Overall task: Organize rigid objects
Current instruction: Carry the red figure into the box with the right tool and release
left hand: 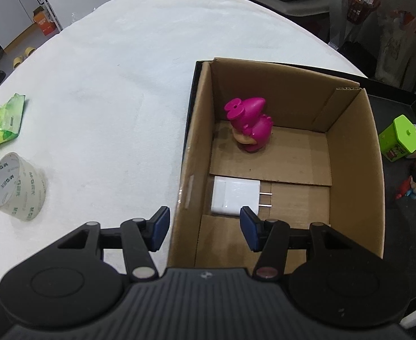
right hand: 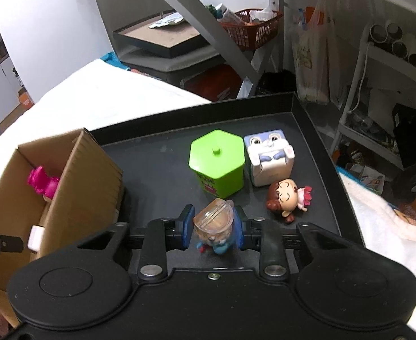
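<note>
Here the right gripper (right hand: pixel 213 231) has its fingers squeezed on a small toy figure (right hand: pixel 214 228) above the black tray (right hand: pixel 157 170). The left gripper (left hand: pixel 205 228) hangs spread wide and holds nothing, over the cardboard box (left hand: pixel 352 153). Inside lie a white plug (left hand: pixel 234 197) and, farther back, a pink toy (left hand: pixel 250 124).

Left wrist view: looking steeply down from just above the near wall of the open brown cardboard box (left hand: pixel 346 147), white cloth-covered table (left hand: pixel 117 90) spreading leftward. Right wrist view: hanging low and close over the black tray (right hand: pixel 157 164), facing the cluttered shelves. Shared by both: box (right hand: pixel 80 187), magenta plastic figurine (left hand: pixel 250 124) (right hand: pixel 42 182), lime-green hexagonal container (left hand: pixel 397 138) (right hand: pixel 217 164).
</note>
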